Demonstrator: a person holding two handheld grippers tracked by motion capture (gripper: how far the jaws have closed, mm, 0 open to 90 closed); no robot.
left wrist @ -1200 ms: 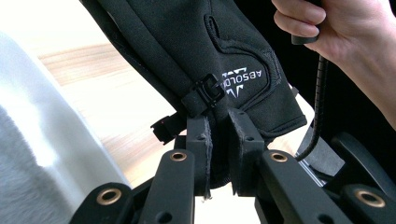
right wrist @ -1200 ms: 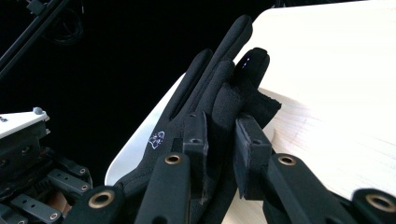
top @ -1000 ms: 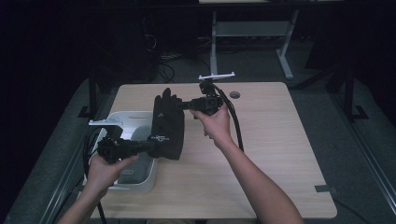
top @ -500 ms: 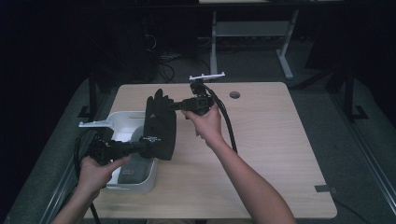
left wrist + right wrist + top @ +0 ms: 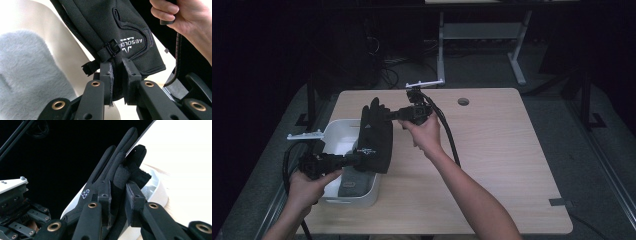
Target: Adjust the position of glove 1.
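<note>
Over the white bin, the black glove has drifted toward nine o'clock with both hands, likely headed into it. Nearest, the left gripper pinches its cuff; farther off at one o'clock, the right gripper clamps its fingers. It hangs stretched between them.

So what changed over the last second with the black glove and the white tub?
Both grippers carried the black fabric glove leftward, from beside the white plastic tub to over it. The left gripper stays clamped on the cuff, the right gripper on the thumb side. The tub and the grey fleecy item inside it have not moved.
</note>
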